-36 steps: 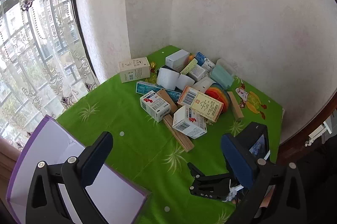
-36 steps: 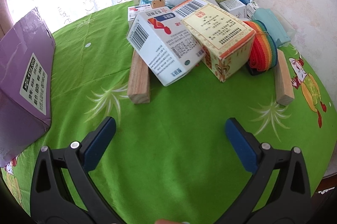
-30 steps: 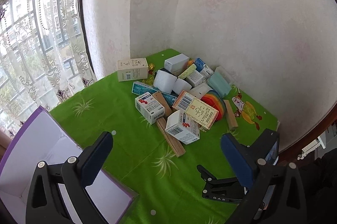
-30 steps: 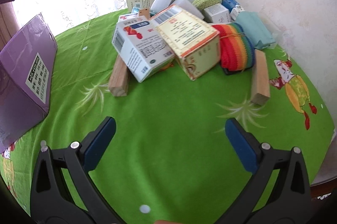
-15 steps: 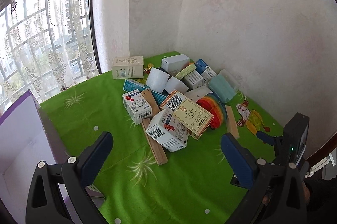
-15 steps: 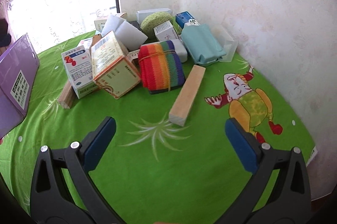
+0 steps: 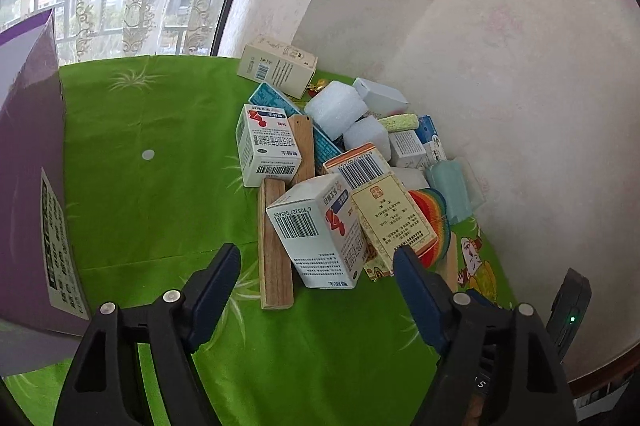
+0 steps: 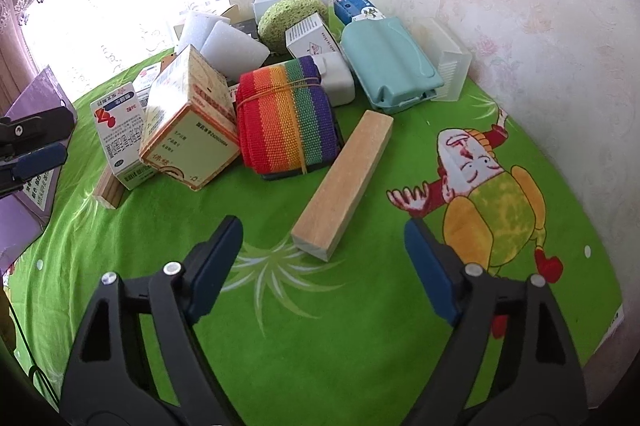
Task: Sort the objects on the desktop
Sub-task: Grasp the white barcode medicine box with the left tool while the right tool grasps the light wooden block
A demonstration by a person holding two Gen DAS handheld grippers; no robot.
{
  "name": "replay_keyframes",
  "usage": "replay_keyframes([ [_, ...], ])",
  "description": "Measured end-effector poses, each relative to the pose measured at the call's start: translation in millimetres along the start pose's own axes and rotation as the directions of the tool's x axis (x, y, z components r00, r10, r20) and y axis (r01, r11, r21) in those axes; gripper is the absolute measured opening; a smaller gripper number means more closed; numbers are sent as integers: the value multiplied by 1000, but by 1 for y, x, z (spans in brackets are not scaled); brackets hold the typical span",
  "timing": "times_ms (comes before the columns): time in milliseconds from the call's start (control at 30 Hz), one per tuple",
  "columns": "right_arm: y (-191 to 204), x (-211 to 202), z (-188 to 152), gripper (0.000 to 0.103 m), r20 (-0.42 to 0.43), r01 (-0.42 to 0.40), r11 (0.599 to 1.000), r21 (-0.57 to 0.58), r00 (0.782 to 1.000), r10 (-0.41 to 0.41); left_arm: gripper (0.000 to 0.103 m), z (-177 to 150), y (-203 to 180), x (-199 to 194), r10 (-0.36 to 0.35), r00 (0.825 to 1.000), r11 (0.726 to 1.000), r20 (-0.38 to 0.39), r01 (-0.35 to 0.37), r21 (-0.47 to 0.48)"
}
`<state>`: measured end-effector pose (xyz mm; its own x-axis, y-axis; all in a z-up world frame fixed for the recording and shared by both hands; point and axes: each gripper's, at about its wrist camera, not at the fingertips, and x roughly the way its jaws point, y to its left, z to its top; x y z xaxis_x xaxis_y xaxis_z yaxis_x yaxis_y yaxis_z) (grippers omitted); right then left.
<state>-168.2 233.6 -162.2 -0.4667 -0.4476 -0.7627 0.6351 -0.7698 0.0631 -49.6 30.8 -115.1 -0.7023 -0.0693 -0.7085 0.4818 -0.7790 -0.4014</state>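
The pale wooden block (image 8: 346, 181) lies just ahead of the right gripper (image 8: 322, 252), whose blue-padded jaws gape wide and empty. The left gripper (image 7: 316, 272) hangs equally spread before the white medicine carton (image 7: 320, 230). Both lie on a green printed tablecloth (image 8: 360, 326) in a wallpapered corner. The block sits just beside the rainbow-striped knitted roll (image 8: 286, 119), slanted, end grain forward.
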Motion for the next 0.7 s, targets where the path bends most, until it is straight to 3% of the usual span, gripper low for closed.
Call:
replay_keyframes([
  [133,-2,7,5,77,-13,-14,1000,5,1000,14,76,3,1,13,-9,1000,999,-5,9,-42],
  [333,1,14,12,76,-19,-14,1000,-16,1000,13,72,8,8,32,-34,999,996,-31,31,-88],
  [433,-1,15,15,63,-16,-4,1000,-10,1000,4,60,11,12,39,-50,998,994,-36,46,-96],
  [700,-6,16,19,36,-9,6,1000,-11,1000,-6,49,11,8,39,-81,996,993,-32,78,-83],
])
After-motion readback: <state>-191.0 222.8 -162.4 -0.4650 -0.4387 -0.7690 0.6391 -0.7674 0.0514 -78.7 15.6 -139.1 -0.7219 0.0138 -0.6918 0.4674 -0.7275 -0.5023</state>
